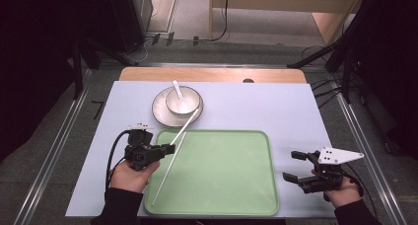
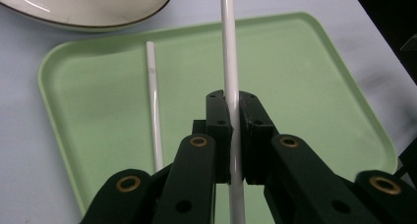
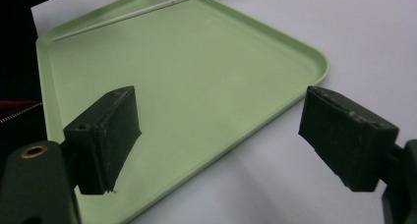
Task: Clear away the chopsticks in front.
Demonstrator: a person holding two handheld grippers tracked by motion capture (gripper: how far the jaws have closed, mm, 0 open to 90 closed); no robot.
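Over the tray's (image 1: pixel 236 185) left edge, left gripper (image 2: pixel 235 117) grasps a chopstick (image 2: pixel 230 62) — right gripper (image 1: pixel 296 167) released, beside the right rim.

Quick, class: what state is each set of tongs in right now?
Left tongs: closed on a thin white plastic chopstick.
Right tongs: open, holding nothing.

A white bowl (image 1: pixel 183 100) sits on a brown-rimmed plate (image 1: pixel 160 114) at twelve o'clock of the pale blue bench (image 1: pixel 276 106). A white spoon (image 1: pixel 178 92) leans inside the bowl, its handle pointing toward eleven o'clock.
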